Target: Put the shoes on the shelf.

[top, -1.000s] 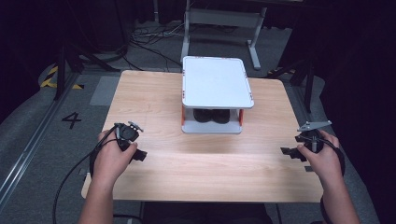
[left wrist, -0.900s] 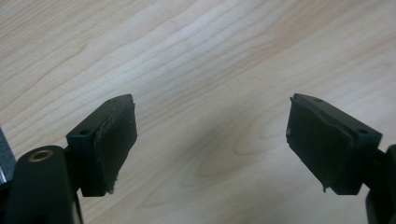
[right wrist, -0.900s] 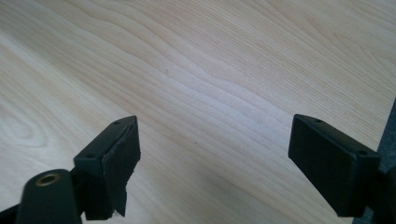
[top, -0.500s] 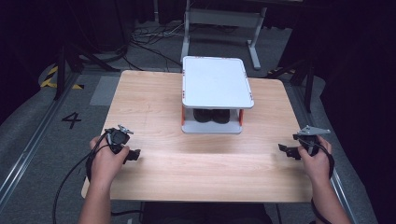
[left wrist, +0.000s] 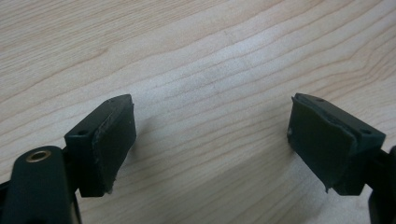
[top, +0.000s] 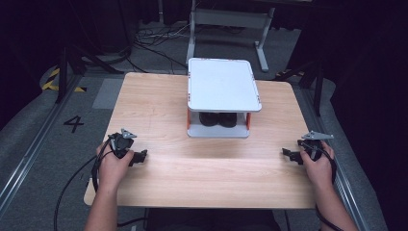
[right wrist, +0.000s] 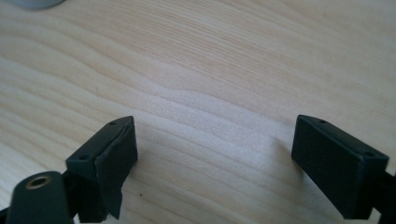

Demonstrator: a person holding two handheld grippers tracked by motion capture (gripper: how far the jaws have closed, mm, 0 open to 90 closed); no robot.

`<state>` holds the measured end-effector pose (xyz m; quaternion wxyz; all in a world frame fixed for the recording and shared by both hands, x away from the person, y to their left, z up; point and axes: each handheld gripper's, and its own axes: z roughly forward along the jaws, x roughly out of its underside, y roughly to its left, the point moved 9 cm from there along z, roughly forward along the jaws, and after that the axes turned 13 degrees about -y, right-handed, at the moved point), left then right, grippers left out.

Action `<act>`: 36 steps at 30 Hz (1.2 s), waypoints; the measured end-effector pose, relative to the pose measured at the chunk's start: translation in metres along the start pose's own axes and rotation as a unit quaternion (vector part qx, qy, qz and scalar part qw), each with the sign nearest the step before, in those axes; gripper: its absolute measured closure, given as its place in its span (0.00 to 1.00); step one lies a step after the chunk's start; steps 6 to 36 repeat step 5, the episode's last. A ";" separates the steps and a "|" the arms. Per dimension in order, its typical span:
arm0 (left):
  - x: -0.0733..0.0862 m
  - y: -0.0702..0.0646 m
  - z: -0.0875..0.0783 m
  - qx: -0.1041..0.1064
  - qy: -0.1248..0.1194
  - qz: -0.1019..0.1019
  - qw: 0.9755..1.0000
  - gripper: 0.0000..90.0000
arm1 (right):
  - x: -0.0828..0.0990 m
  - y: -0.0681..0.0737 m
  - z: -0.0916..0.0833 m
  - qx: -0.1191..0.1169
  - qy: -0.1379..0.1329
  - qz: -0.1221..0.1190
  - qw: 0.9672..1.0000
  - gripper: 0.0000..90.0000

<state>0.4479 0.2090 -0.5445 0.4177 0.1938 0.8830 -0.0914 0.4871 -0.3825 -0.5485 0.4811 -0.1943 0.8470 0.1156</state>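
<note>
While the white two-tier rack stands at the middle of the far half of the desk, both tongs rest well apart from it near the front corners. The rack has a flat white top tray, orange corner posts and a white lower shelf, where two dark round things sit side by side; what they are cannot be told. The left tongs lie low over bare wood, spread wide and holding nothing, and the right tongs are spread the same way, empty. The desk is pale wood with rounded corners. Around it lie grey carpet, loose cables, a painted "4" and a grey metal stand beyond.
</note>
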 end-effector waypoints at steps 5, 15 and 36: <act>-0.002 0.001 0.008 -0.011 -0.025 -0.016 1.000 0.12 | 0.000 0.000 0.002 0.010 -0.005 0.003 1.000 0.13; -0.002 0.001 0.008 -0.011 -0.025 -0.016 1.000 0.12 | 0.000 0.000 0.002 0.010 -0.005 0.003 1.000 0.13; -0.002 0.001 0.008 -0.011 -0.025 -0.016 1.000 0.12 | 0.000 0.000 0.002 0.010 -0.005 0.003 1.000 0.13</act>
